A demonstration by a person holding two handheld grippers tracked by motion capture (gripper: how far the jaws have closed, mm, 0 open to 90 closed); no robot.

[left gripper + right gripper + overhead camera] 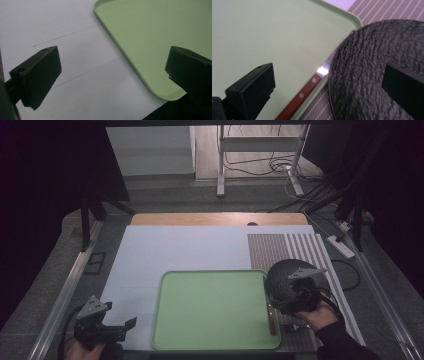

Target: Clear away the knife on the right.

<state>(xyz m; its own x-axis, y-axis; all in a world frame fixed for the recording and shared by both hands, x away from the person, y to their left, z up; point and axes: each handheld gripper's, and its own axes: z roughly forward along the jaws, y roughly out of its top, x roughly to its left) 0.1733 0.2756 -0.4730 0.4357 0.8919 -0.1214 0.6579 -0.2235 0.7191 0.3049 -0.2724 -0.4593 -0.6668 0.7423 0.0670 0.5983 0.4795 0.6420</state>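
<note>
A pale green tray (215,312) lies empty on a white sheet (175,250). Along its right rim rests a knife with a brown wooden handle (271,318) (299,96); its blade runs under the edge of a dark textured plate (282,277) (374,70). The plate sits on a striped placemat (285,247). My right gripper (295,299) (328,87) hovers over the plate's near side, open, with the knife and plate edge below its jaws. My left gripper (128,328) (112,72) stands open beside the tray's near left corner (165,93), holding nothing.
Beyond the white sheet is a wooden table edge (220,218), then floor with cables (280,167) and a metal stand (260,150). A power strip (341,246) lies at the right. Metal rails run along both sides.
</note>
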